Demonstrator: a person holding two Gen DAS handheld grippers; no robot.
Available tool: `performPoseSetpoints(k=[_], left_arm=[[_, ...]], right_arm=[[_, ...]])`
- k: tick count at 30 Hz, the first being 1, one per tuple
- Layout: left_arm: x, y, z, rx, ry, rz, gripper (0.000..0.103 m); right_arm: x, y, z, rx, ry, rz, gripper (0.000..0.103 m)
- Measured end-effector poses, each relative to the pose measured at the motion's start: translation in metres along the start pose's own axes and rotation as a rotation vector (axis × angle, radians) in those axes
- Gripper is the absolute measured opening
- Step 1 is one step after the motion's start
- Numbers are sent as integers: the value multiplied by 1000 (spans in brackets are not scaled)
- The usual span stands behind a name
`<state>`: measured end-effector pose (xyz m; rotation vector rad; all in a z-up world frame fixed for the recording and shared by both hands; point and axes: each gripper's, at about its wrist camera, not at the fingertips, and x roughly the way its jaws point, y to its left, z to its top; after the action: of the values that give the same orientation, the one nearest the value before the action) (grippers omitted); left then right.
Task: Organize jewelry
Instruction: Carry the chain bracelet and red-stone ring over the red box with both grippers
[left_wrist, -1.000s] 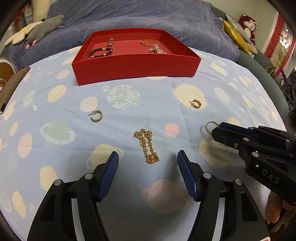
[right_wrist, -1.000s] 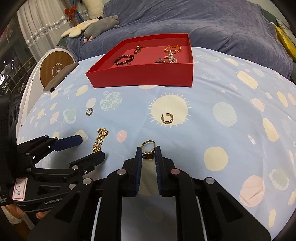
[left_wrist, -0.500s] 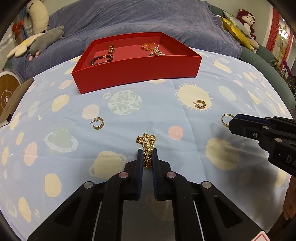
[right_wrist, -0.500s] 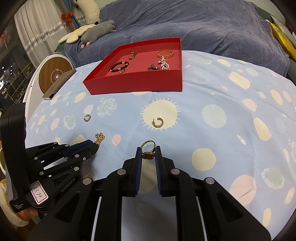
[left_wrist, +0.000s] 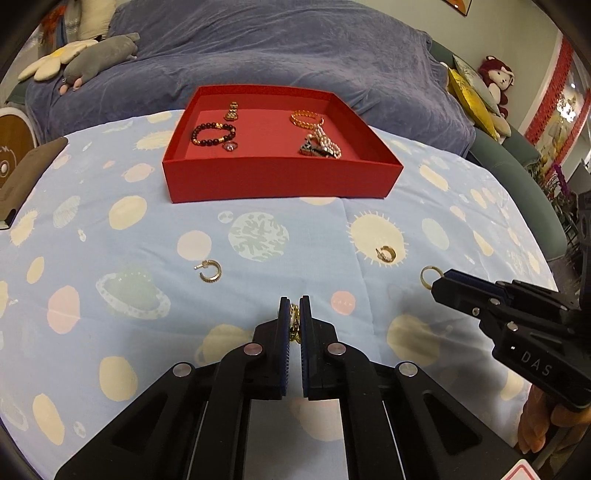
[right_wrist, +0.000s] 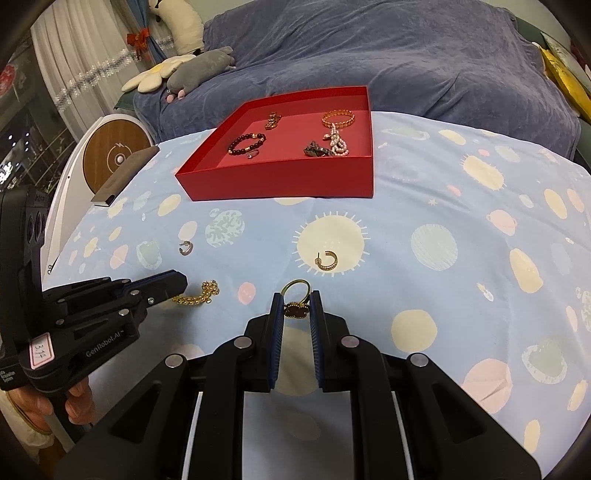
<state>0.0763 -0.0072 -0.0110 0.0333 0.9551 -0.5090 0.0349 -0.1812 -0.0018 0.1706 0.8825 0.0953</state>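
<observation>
My left gripper (left_wrist: 294, 308) is shut on a gold chain bracelet (left_wrist: 294, 325), which hangs lifted from it in the right wrist view (right_wrist: 195, 295). My right gripper (right_wrist: 296, 306) is shut on a gold ring with a dark stone (right_wrist: 295, 301); the ring also shows in the left wrist view (left_wrist: 430, 275). Two gold hoop earrings (left_wrist: 209, 271) (left_wrist: 386, 254) lie on the cloth. The red tray (left_wrist: 280, 181) stands at the far side and holds a dark bead bracelet (left_wrist: 213, 134), a gold bracelet (left_wrist: 306, 119), pearls and small pieces.
The table has a light blue planet-print cloth (left_wrist: 129, 332). A dark notebook (left_wrist: 26, 177) lies at the left edge. A purple-covered sofa (left_wrist: 258, 48) with plush toys stands behind. A round wooden disc (right_wrist: 114, 158) is at the far left.
My left gripper closed on the gold chain and lifted it off the cloth. Both grippers rose and moved a little toward the tray. The right gripper kept its hold on the ring.
</observation>
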Motion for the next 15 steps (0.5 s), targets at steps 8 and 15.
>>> performPoseSetpoints(k=[8,15], left_arm=[[-21,13,26,-47,-74,-5,3],[-34,17,49,-68,-129,-9,3]], right_arm=[[-4,3,7,3,-22,5,13],[-9,5,16,7,-47,7,13]])
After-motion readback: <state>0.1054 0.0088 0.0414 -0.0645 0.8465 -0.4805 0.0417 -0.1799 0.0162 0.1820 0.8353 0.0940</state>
